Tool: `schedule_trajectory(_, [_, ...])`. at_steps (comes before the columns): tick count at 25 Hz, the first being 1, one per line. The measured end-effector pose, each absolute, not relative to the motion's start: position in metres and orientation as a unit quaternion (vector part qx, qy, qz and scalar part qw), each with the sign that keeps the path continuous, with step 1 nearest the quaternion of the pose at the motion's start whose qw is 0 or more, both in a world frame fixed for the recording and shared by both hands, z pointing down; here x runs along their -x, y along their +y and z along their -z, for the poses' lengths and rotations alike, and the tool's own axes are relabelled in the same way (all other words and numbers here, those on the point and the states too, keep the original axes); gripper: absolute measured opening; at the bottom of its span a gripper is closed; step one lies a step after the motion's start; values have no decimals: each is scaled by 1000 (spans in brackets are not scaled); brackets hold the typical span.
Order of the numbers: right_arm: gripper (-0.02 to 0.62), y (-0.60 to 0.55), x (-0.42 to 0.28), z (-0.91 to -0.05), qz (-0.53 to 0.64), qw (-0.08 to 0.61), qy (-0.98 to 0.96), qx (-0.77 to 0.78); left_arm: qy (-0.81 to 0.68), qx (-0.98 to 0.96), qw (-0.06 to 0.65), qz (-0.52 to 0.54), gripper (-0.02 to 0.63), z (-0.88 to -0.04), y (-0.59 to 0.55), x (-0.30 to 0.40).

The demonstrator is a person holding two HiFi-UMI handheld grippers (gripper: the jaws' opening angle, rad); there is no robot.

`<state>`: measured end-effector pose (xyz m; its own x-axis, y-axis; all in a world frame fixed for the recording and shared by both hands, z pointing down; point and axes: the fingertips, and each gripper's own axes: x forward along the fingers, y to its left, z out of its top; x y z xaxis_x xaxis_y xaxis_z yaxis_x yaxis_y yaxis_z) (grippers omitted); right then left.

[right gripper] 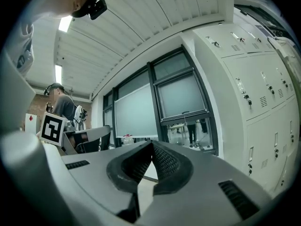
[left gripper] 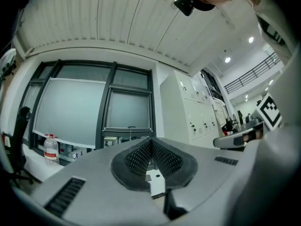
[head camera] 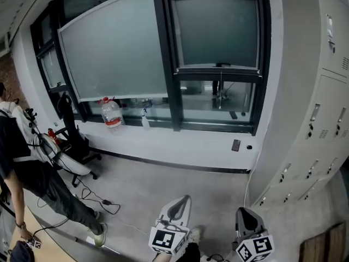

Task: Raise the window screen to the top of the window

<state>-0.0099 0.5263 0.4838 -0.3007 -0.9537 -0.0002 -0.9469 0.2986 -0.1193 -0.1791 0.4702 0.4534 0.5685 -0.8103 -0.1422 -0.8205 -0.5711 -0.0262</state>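
The window screen is a grey panel in the narrow right pane of the dark-framed window. Its bottom bar sits about two thirds of the way down, and a thin cord hangs below it. Clear glass shows under the bar. Both grippers are low in the head view, far back from the window over the floor. My left gripper is shut with nothing in it, and so is my right gripper. The left gripper view has the shut jaws pointing towards the screen. From the right gripper the screen is also ahead.
A wide grey blind covers the left pane. A water bottle and a spray bottle stand on the sill. White lockers line the right wall. An office chair, a person and floor cables are at left.
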Motion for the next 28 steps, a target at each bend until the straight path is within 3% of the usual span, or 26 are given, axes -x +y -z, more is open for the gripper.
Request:
schedule_trajectory(16, [6,277,-24,-450,17,22,791,612,441,890,45,-109,5,-427,206,164])
schedule_trajectory(28, [6,137,-50,-464,22,15,794,608,442,891,54,-85,5,-436,71,128])
